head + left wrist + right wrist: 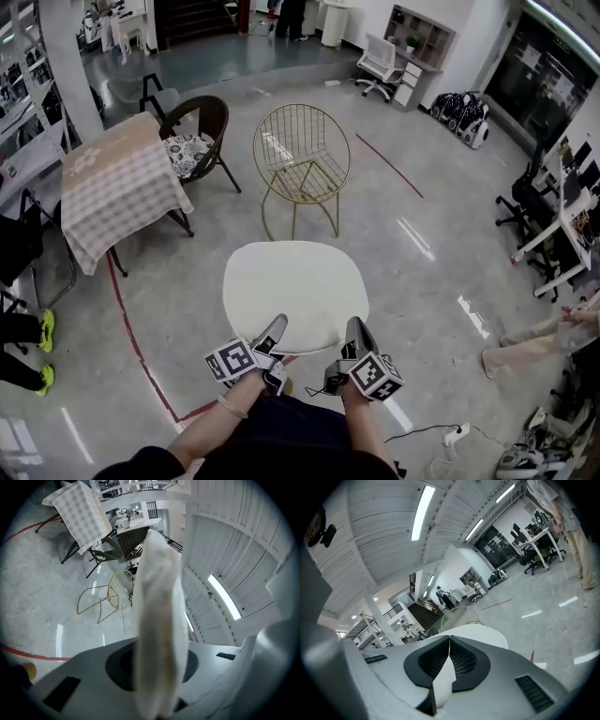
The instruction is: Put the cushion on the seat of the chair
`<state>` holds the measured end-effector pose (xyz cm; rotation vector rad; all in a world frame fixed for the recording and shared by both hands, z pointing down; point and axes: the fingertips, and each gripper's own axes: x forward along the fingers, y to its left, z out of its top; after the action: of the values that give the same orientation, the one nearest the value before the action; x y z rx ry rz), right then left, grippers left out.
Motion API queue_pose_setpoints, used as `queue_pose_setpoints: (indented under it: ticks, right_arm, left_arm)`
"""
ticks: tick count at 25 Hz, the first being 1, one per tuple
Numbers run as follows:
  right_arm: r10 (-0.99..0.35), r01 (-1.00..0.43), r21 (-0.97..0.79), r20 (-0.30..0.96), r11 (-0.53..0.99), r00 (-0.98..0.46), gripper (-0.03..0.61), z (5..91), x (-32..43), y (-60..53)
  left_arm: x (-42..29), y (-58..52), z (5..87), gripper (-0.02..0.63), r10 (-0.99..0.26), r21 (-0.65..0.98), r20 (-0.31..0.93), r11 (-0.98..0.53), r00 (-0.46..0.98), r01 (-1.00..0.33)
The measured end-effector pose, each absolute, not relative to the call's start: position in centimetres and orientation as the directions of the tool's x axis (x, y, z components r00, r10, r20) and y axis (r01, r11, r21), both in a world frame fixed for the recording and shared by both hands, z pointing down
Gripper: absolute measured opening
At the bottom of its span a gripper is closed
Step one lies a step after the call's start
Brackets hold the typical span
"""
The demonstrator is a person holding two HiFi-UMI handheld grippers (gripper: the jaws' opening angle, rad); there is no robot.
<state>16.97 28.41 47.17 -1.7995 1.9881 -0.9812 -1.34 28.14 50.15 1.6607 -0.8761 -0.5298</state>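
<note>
You hold the white cushion flat above the grey floor. Your left gripper and right gripper each clamp its near edge, a little apart from one another. In the left gripper view the jaws pinch the cushion's thick rim, which stands edge-on between them. In the right gripper view the jaws sit nearly together on a thin fold of the cover. Black-and-white square codes mark the marker cube on each gripper.

The gold wire chair stands straight beyond the cushion's far edge, with open floor between the two. To its left, a dark wicker chair with a patterned pad is tucked beside a table draped in a checked cloth. A red floor line runs along the left, near the table's corner. A person's legs show at the right edge, well apart from the wire chair, and office chairs stand further back on that side.
</note>
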Motion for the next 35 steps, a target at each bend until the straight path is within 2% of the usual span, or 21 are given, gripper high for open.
queue_pose_setpoints:
  ticks: [16, 35]
  right_arm:
    - [-0.943, -0.729, -0.685, 0.237, 0.009, -0.234, -0.008, 47.9, 17.4, 25.1]
    - [-0.942, -0.717, -0.697, 0.236, 0.007, -0.239, -0.008, 48.5, 17.9, 13.6]
  left_arm:
    - [-1.1, 25.4, 50.5, 0.075, -0.802, 0.96, 0.13, -0.045, 0.584, -0.276]
    - [0.3, 12.9, 51.0, 0.075, -0.799, 0.965, 0.12, -0.047, 0.589, -0.259]
